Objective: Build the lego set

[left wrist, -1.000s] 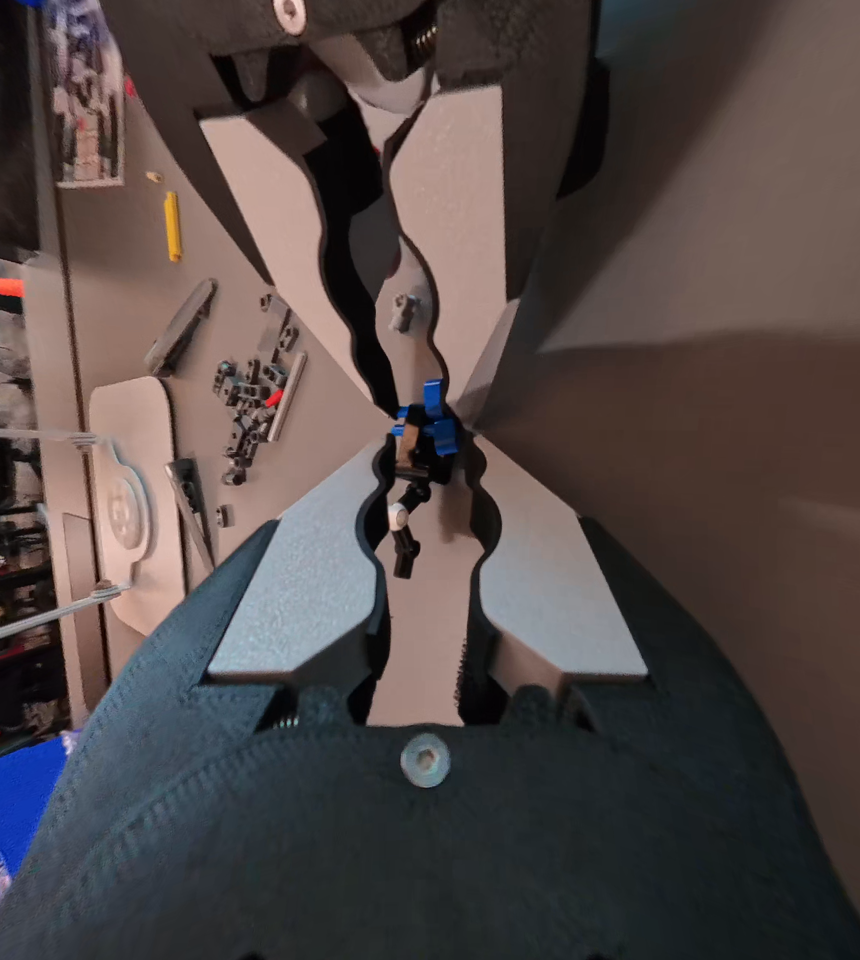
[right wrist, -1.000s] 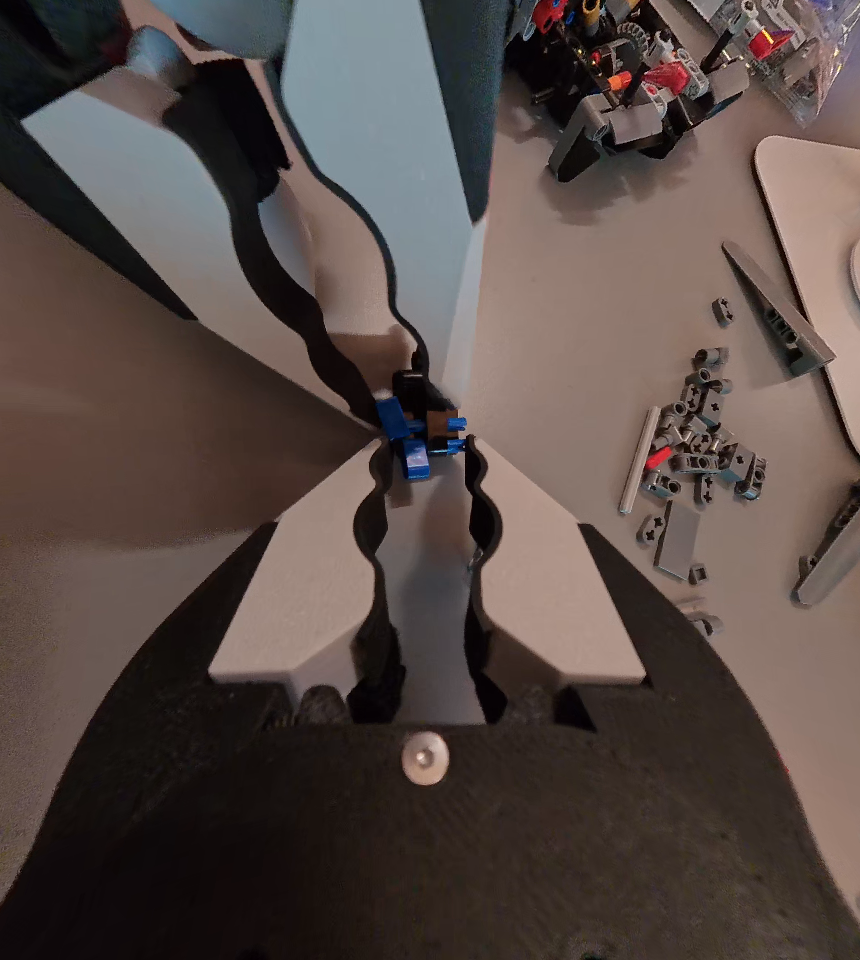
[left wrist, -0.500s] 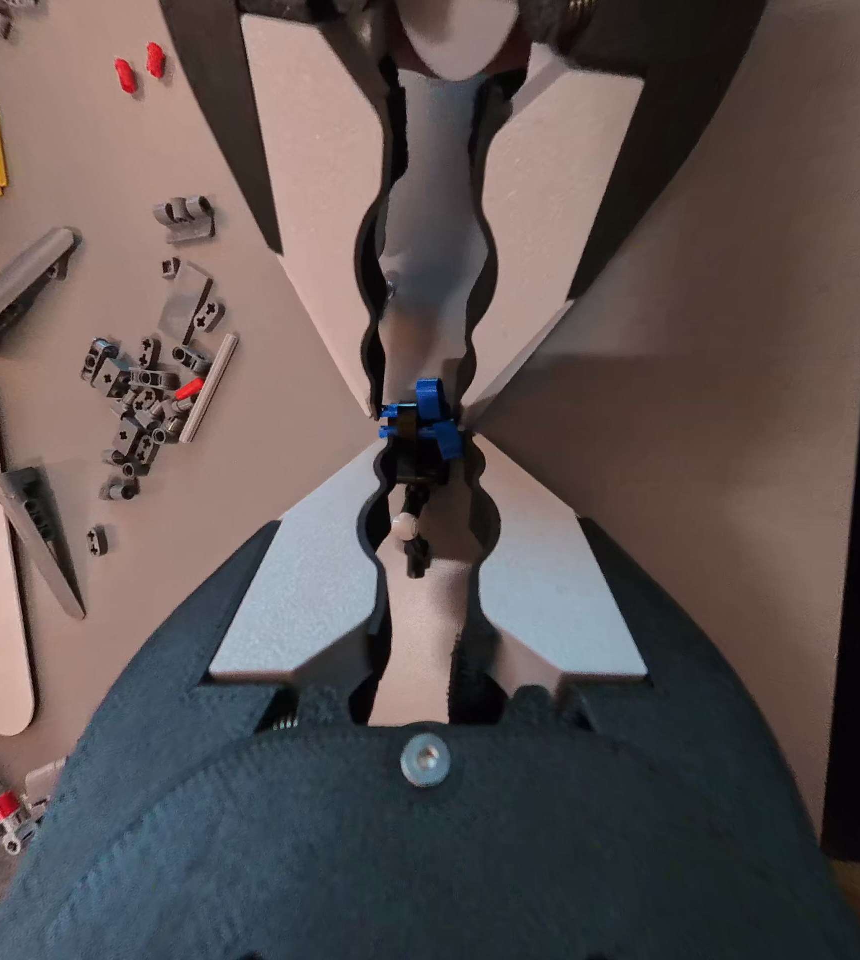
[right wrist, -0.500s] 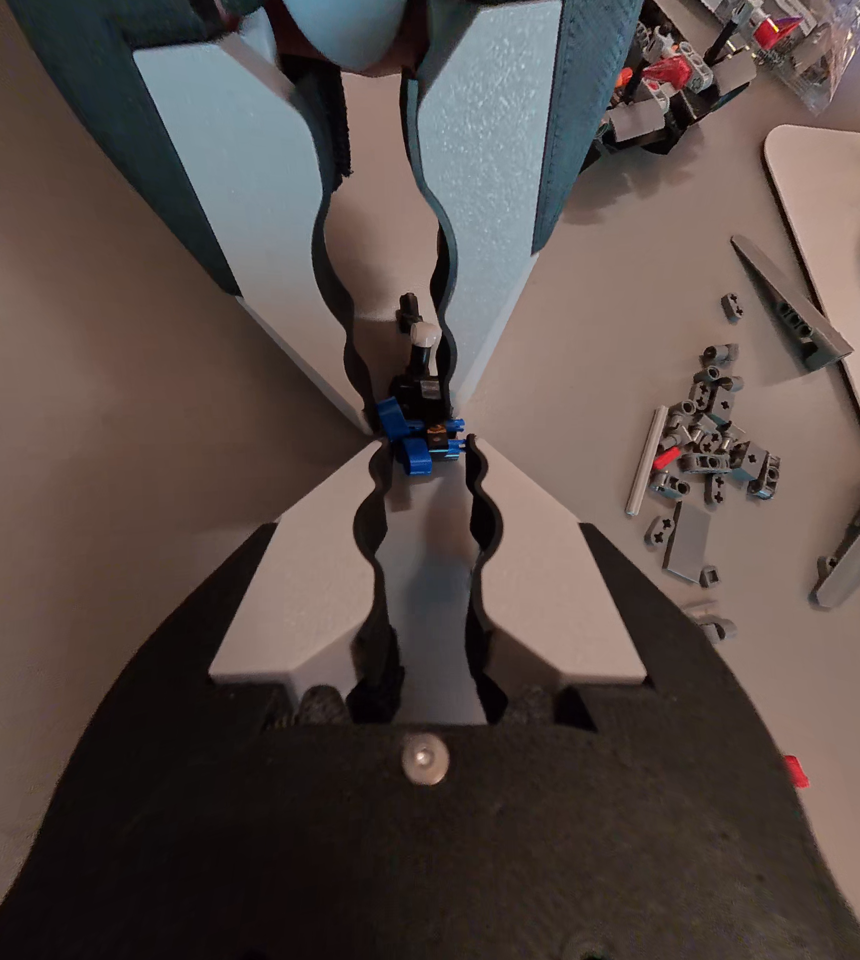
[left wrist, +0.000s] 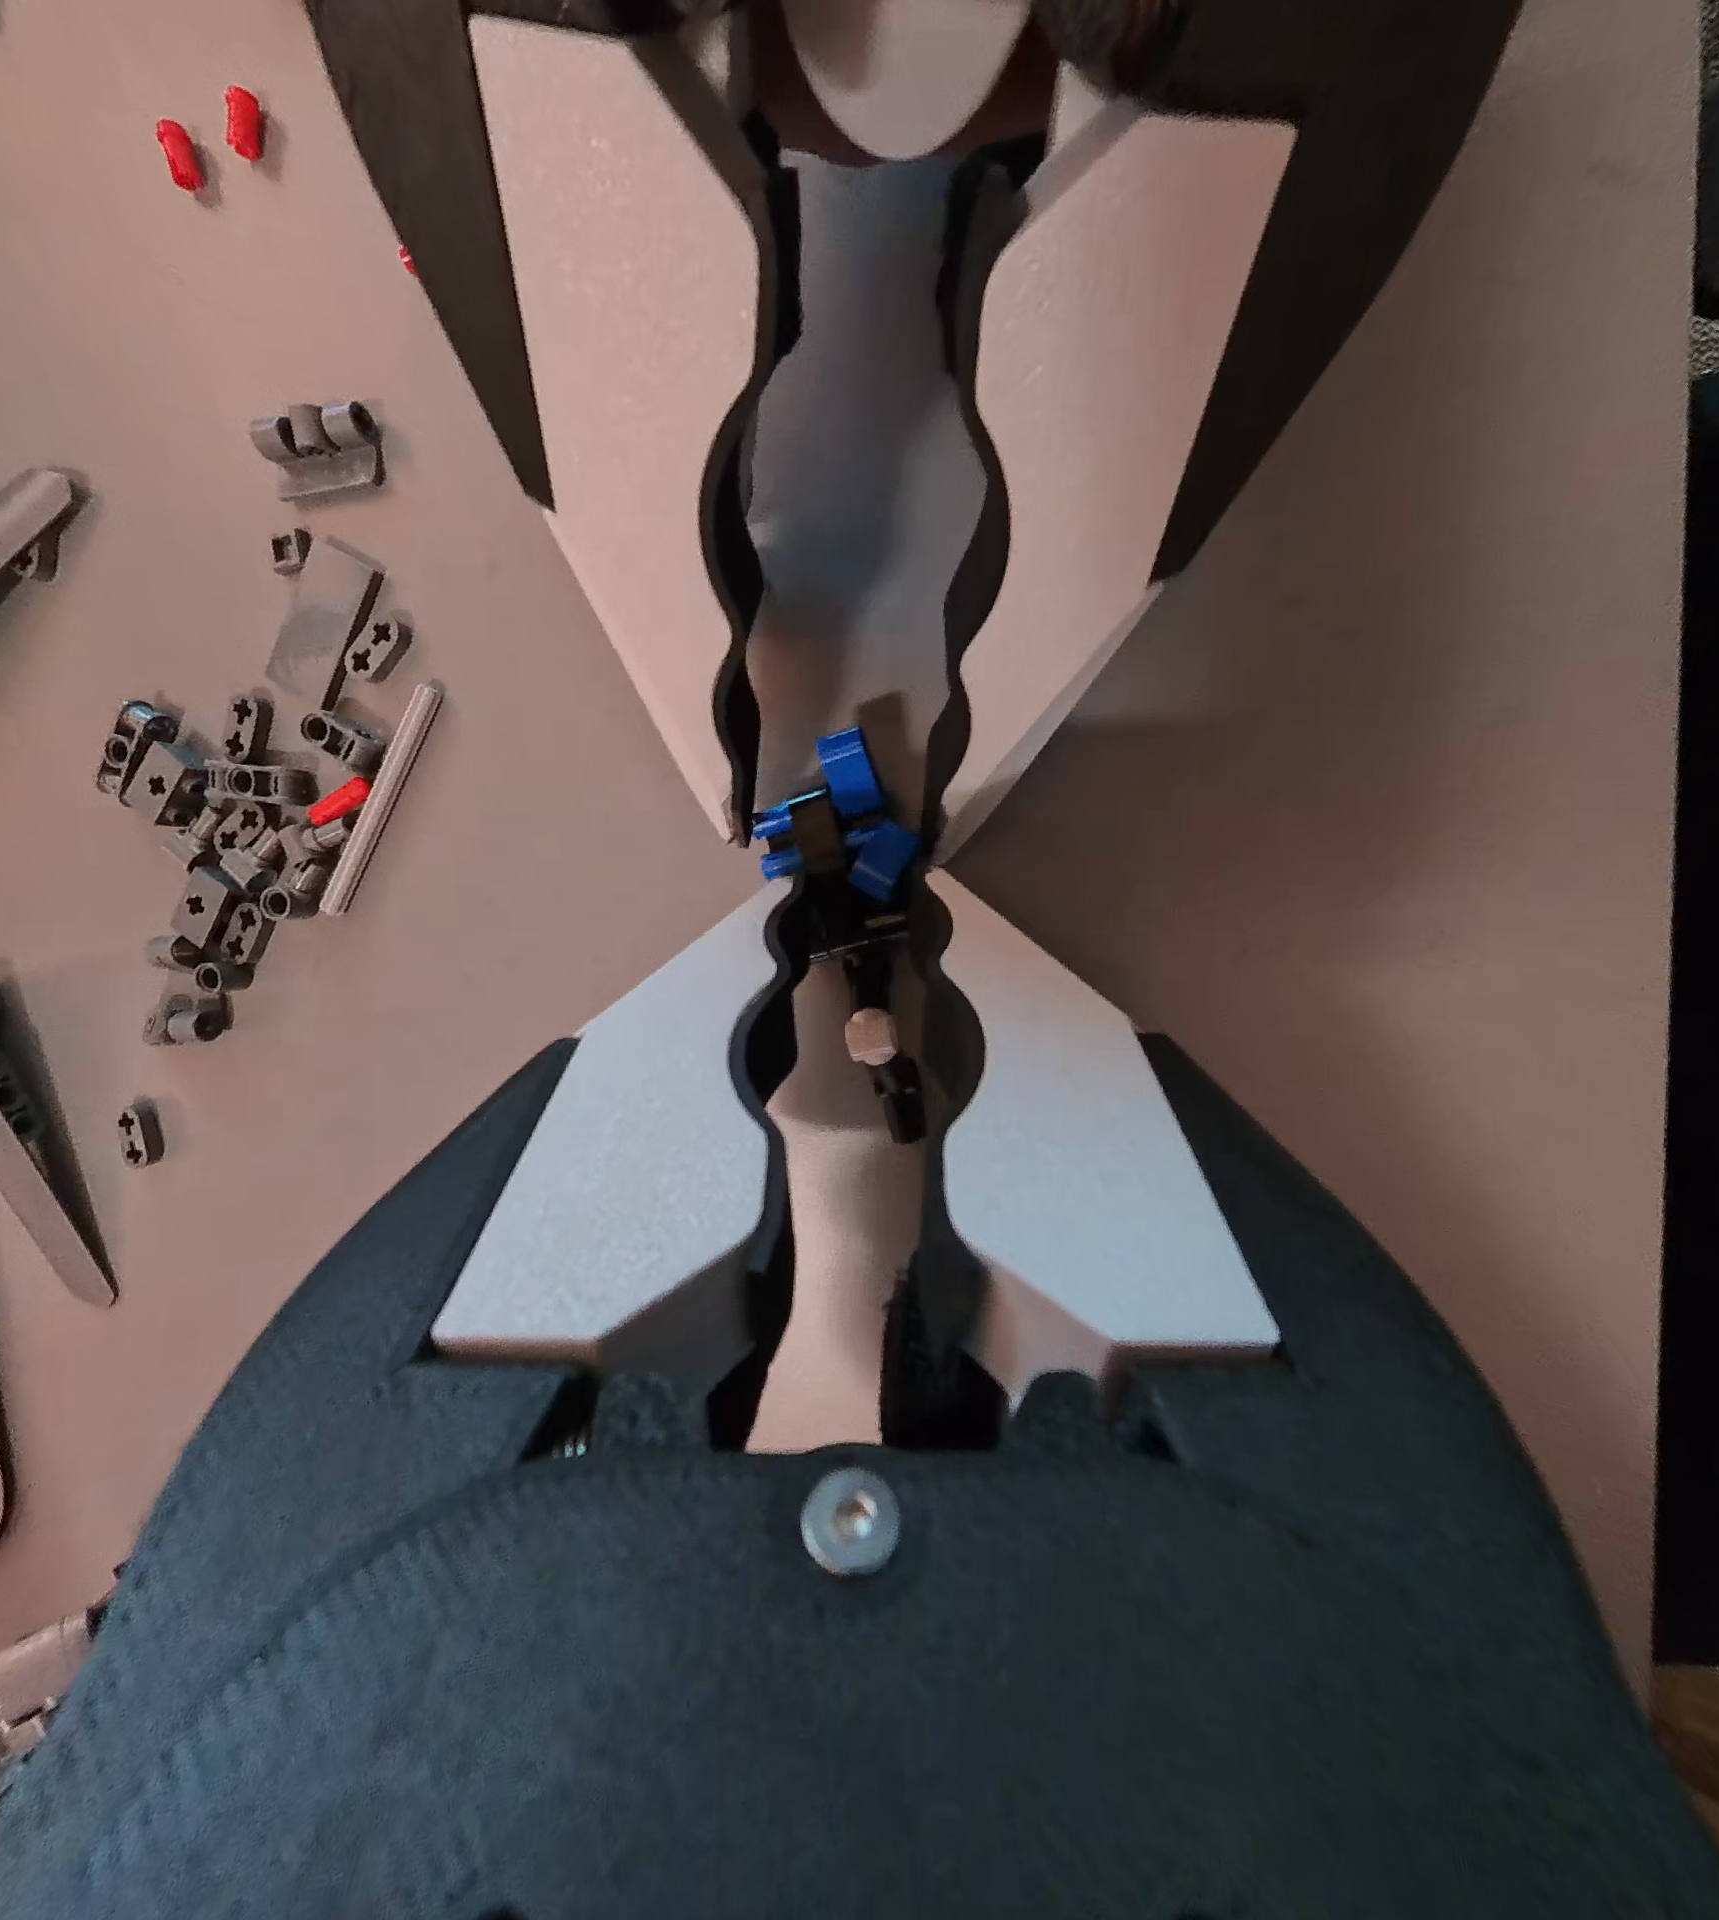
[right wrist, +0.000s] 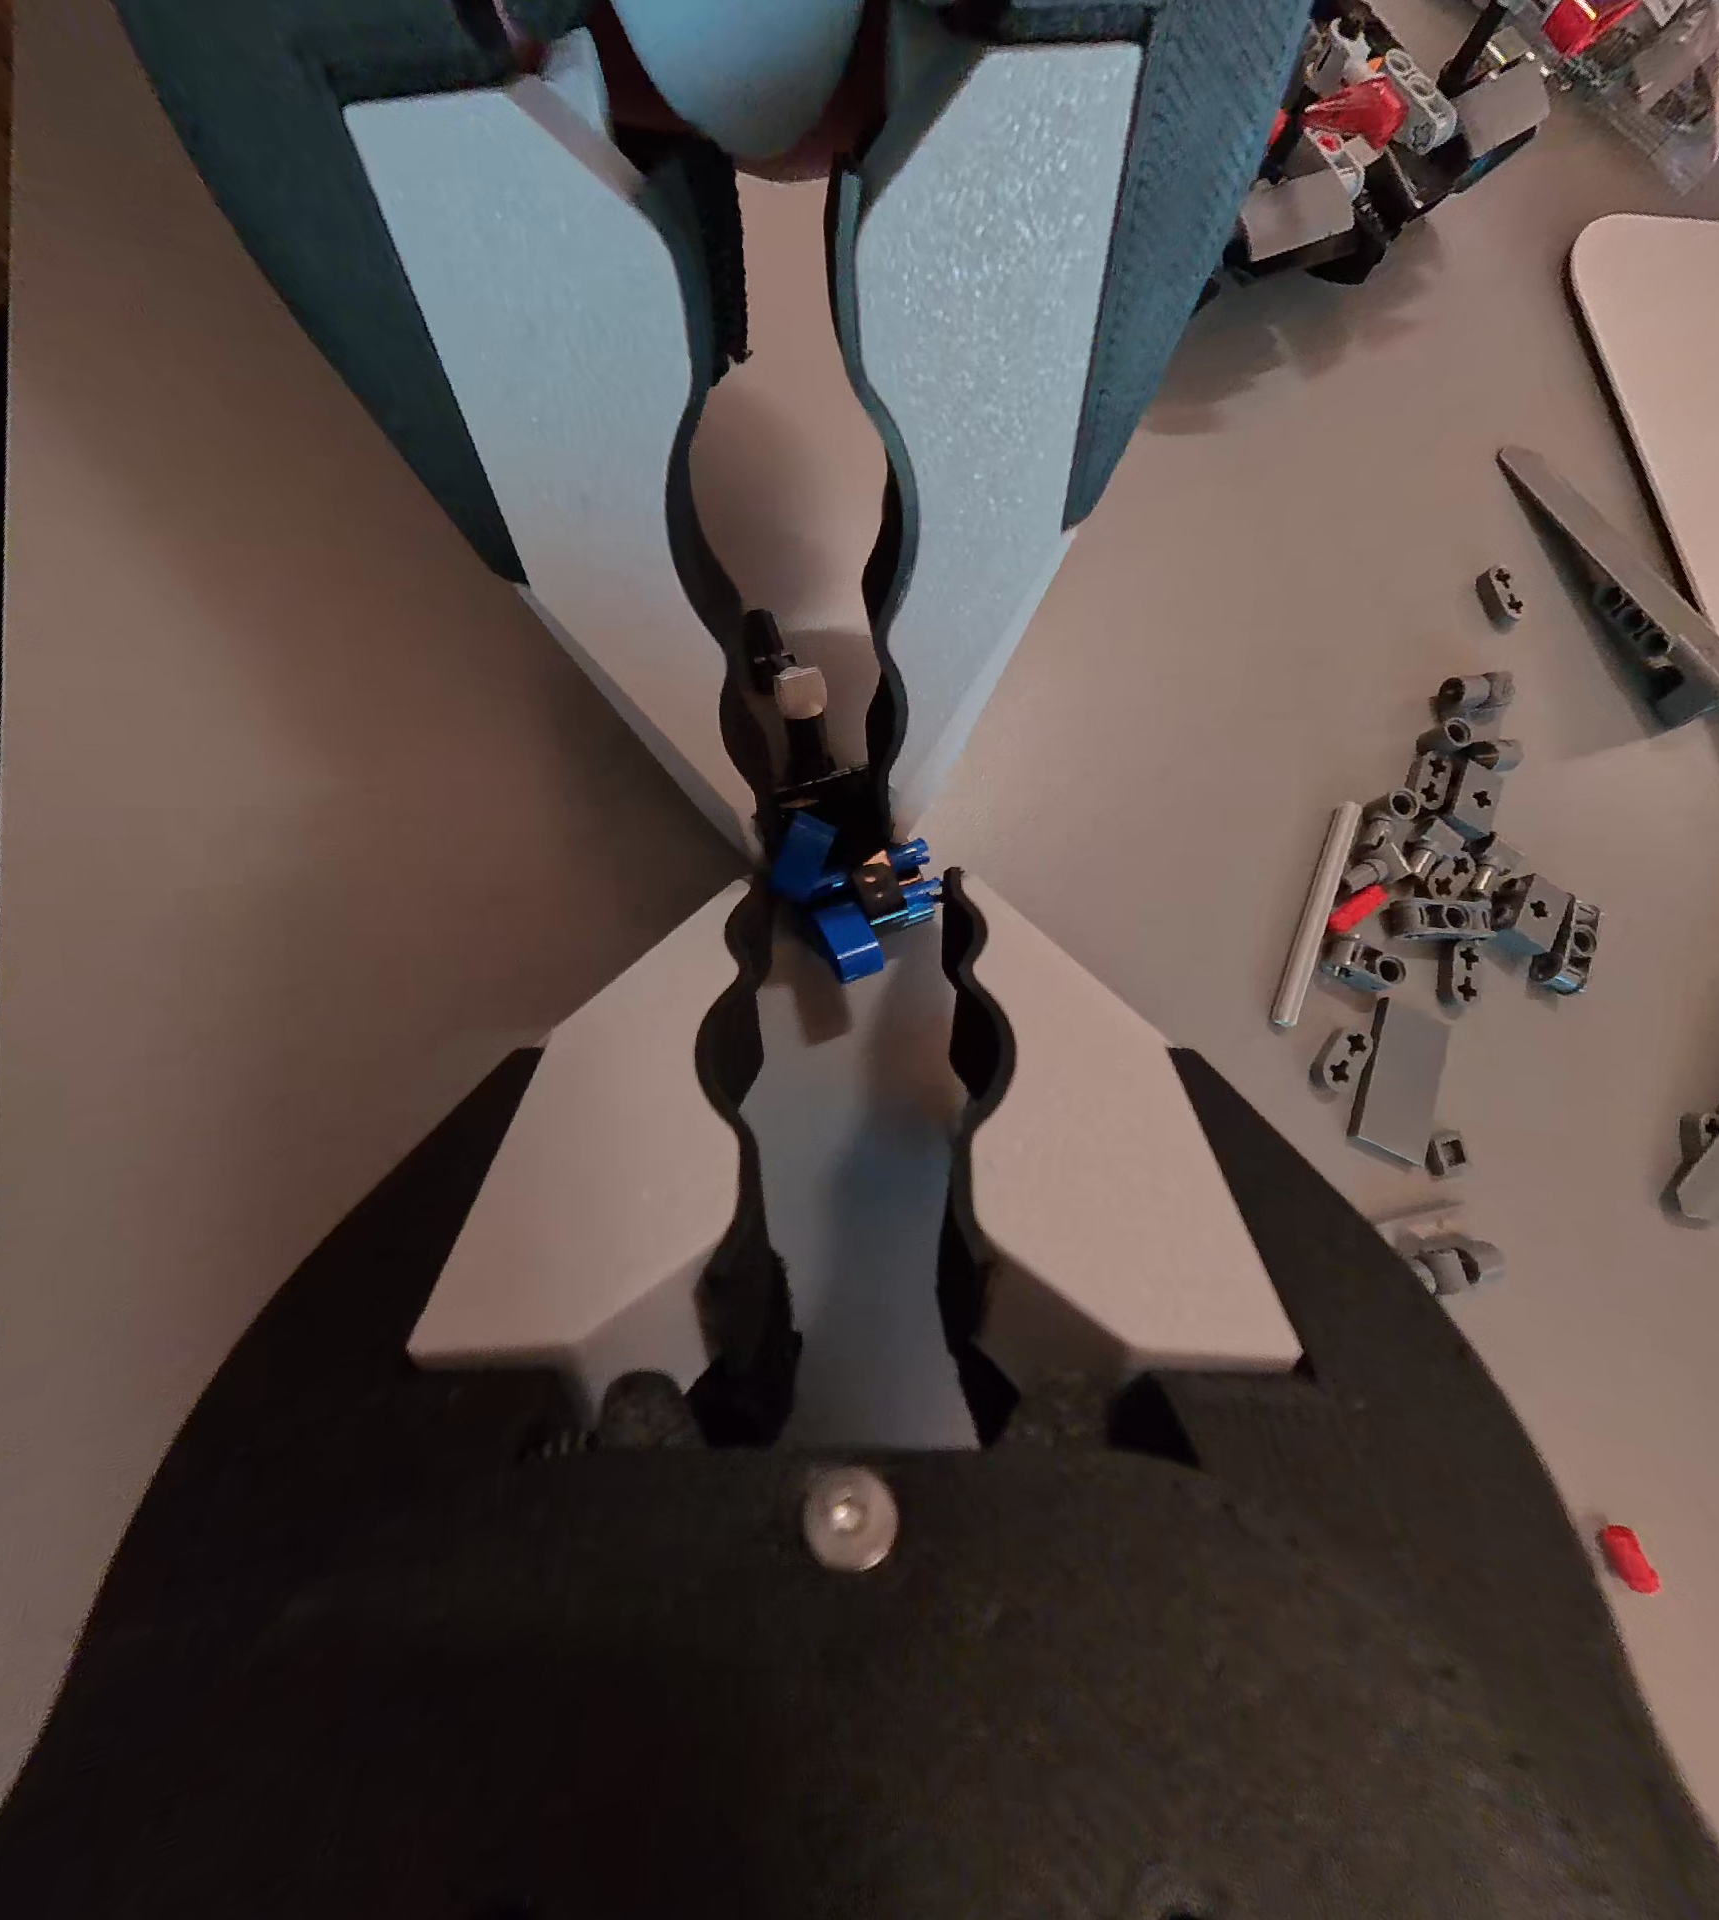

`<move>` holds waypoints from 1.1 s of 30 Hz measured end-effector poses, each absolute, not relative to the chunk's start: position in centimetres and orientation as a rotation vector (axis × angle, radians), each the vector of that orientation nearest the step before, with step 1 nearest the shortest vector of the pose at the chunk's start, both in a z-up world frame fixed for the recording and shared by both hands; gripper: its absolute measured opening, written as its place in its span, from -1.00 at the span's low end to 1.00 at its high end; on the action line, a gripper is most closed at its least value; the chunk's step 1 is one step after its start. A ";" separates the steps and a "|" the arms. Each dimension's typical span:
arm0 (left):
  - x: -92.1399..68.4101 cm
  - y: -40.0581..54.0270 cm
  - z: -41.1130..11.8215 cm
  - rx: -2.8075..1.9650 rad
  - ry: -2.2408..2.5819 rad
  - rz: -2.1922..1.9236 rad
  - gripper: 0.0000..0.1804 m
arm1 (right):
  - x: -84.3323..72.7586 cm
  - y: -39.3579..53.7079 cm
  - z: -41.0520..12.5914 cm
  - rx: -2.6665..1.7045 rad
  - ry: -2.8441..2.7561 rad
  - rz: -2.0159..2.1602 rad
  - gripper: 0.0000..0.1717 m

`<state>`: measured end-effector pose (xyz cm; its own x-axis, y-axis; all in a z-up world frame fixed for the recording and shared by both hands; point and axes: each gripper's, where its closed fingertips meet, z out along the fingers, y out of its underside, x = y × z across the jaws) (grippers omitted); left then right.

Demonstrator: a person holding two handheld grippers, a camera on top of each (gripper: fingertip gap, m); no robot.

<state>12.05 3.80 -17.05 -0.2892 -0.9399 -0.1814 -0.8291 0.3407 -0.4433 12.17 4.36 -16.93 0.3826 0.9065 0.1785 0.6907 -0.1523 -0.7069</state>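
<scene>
Small blue-and-black brick piece held tip to tip above the table

The brick assembly (left wrist: 834, 831) sits right where the two grippers meet: a black block with blue pins poking out one side and two blue curved pieces on the other. Its black stem with a pale knob (left wrist: 870, 1034) runs back between the left gripper's (left wrist: 850, 914) fingers, which clamp the black body. The right gripper's (right wrist: 850, 904) fingers stand around the blue end (right wrist: 839, 914), one fingertip clear of the pins.
</scene>
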 end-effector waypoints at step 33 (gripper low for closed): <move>12.5 4.1 -17.2 -1.485 2.110 -0.267 -0.82 | 12.6 4.5 -17.0 -1.912 -1.389 0.385 -0.73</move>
<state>12.48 4.08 -17.18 -0.2461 -0.9168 -0.3146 -0.8094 0.3730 -0.4537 12.61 4.54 -16.97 0.3716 0.9123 0.1718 0.6942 -0.1502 -0.7040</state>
